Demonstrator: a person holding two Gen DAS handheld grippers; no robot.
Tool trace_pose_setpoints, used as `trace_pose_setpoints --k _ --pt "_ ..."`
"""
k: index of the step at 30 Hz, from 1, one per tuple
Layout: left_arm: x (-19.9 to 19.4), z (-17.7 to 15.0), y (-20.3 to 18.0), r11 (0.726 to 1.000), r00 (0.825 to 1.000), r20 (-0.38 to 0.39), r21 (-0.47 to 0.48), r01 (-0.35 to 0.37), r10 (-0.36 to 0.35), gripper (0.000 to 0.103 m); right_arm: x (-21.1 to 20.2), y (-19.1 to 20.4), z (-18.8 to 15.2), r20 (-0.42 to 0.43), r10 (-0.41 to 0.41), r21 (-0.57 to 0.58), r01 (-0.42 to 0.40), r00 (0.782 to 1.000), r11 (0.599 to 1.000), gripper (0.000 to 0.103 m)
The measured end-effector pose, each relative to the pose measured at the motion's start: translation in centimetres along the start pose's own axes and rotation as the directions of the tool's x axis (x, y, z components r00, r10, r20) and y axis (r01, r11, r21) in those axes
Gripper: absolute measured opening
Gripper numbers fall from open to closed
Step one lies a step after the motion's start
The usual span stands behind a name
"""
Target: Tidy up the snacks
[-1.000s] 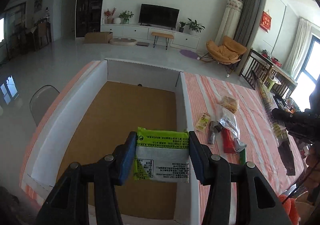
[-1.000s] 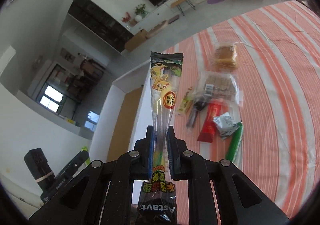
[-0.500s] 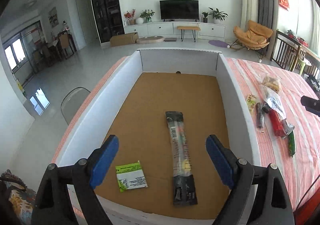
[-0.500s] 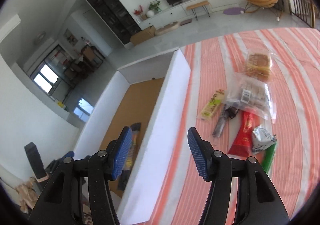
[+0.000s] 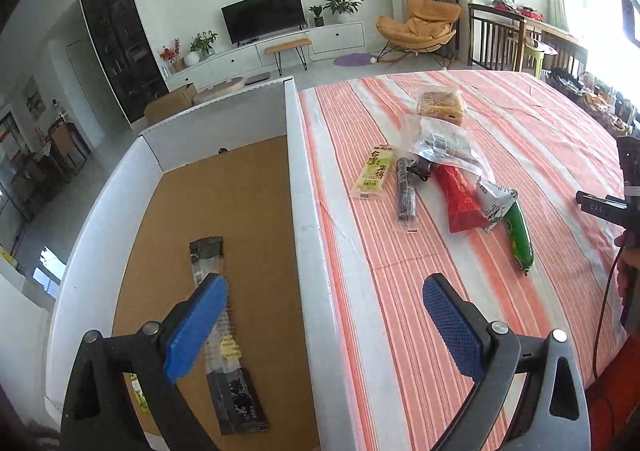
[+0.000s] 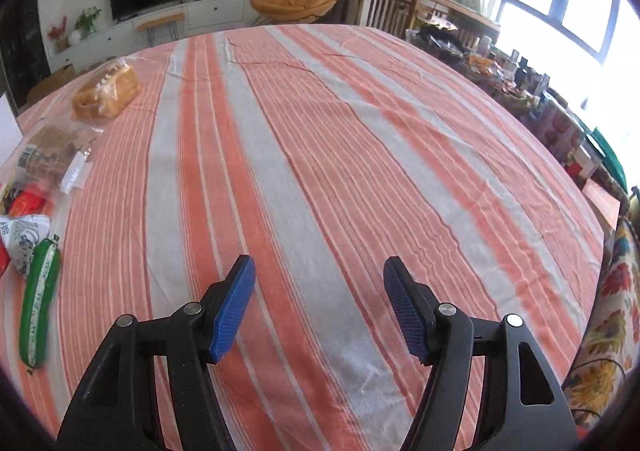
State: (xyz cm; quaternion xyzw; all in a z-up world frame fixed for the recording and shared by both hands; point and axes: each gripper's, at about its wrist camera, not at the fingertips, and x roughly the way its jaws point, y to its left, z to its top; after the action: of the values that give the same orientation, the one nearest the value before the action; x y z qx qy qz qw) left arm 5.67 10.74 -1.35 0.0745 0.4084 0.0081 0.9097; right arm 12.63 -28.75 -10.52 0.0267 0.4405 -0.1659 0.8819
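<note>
Gone from both grippers now, the two packets of a second ago: long dark stick packet (image 5: 224, 335) lying flat on the brown floor of the white-walled box (image 5: 296, 187), green-and-white packet (image 5: 138, 391) only a sliver at the box's near corner, behind the left finger. Left gripper (image 5: 324, 325) swung across, straddling the box's right wall, jaws just been opening and standing wide, nothing between them. Right gripper (image 6: 318, 307) dropped low over the bare orange-striped tablecloth (image 6: 320, 131), jaws likewise just been opening, parted and empty.

Beside the box, a cluster of snacks on the cloth: pale green bar (image 5: 374, 171) with Chinese characters, dark stick (image 5: 405, 195), clear bag with a barcode label (image 5: 444, 145), wrapped bread (image 5: 440, 105) behind it, red packet (image 5: 460, 201), crumpled white-and-blue packet (image 5: 496, 201), green sausage stick (image 5: 519, 237). "DAS" readable on a black device (image 5: 604, 205) at the right edge of the left wrist view.
</note>
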Motion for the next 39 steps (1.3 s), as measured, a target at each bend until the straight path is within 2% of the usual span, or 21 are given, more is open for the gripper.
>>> trace_pose_setpoints --k 1,2,4,6,8,10,13,15,18,19,21,23,29,31,36,39 --pt "0.0 0.1 0.1 1.0 1.0 -0.001 -0.016 -0.008 0.008 0.098 0.5 -0.2 0.7 -0.001 0.01 0.013 -0.01 1.0 1.0 0.077" --pt "0.0 0.3 0.2 0.999 0.999 0.001 -0.035 -0.034 0.034 0.098 1.7 -0.3 1.6 -0.002 0.011 0.022 -0.011 1.0 1.0 0.083" --pt "-0.5 0.5 0.8 0.991 0.994 0.017 -0.09 -0.102 0.103 0.098 3.3 -0.6 2.9 -0.002 0.018 0.027 -0.017 1.0 0.999 0.089" --pt "-2.3 0.5 1.2 0.976 0.979 0.087 -0.128 -0.174 0.186 0.098 4.5 -1.7 3.8 -0.012 0.098 0.071 -0.097 0.995 0.993 0.095" --pt "-4.4 0.7 0.4 0.967 0.955 0.185 -0.15 -0.207 0.233 0.098 3.9 -1.4 3.4 -0.012 0.096 0.056 -0.096 0.995 0.994 0.096" --pt "-6.5 0.8 -0.9 0.978 0.943 0.277 -0.153 -0.144 0.182 0.098 3.5 -1.1 3.2 -0.012 0.094 0.055 -0.093 0.996 0.994 0.096" --pt "-8.1 1.0 -3.9 0.994 0.936 0.352 -0.104 0.016 0.022 0.103 3.5 -1.0 3.1 -0.012 0.094 0.055 -0.093 0.996 0.994 0.096" --pt "-7.6 0.8 -6.4 0.992 0.942 0.327 -0.067 0.109 -0.081 0.103 3.5 -1.0 3.2 -0.012 0.094 0.055 -0.093 0.996 0.994 0.096" --pt "-4.3 0.6 -10.7 0.982 0.96 0.213 -0.003 0.189 -0.184 0.103 3.5 -0.9 3.1 -0.012 0.093 0.054 -0.093 0.996 0.994 0.096" --pt "-2.9 0.3 -12.1 0.98 0.962 0.185 0.024 0.198 -0.199 0.103 3.5 -0.9 3.1 -0.012 0.093 0.054 -0.093 0.996 0.994 0.096" --pt "0.1 -0.3 -14.4 0.983 0.974 0.135 0.052 0.177 -0.182 0.103 3.5 -0.9 3.1 -0.012 0.093 0.054 -0.092 0.996 0.994 0.096" --pt "2.8 -0.8 -15.6 0.986 0.982 0.097 0.045 0.16 -0.164 0.103 3.5 -0.9 3.1 -0.012 0.093 0.054 -0.092 0.996 0.994 0.096" --pt "6.5 -1.8 -15.4 0.984 0.984 0.044 -0.02 0.175 -0.174 0.103 3.4 -0.9 3.1 -0.012 0.093 0.054 -0.092 0.996 0.994 0.096" --pt "6.7 -1.8 -15.0 0.98 0.98 0.037 -0.037 0.197 -0.196 0.103 3.5 -0.9 3.1 -0.012 0.093 0.054 -0.092 0.996 0.994 0.096" --pt "8.6 -1.8 -13.5 0.962 0.967 -0.039 -0.123 0.245 -0.251 0.103 3.5 -0.9 3.0 -0.012 0.093 0.053 -0.092 0.996 0.994 0.096" --pt "8.5 -2.1 -12.7 0.948 0.959 -0.026 -0.16 0.274 -0.282 0.103 3.5 -0.9 3.0 -0.012 0.093 0.053 -0.092 0.996 0.994 0.096"
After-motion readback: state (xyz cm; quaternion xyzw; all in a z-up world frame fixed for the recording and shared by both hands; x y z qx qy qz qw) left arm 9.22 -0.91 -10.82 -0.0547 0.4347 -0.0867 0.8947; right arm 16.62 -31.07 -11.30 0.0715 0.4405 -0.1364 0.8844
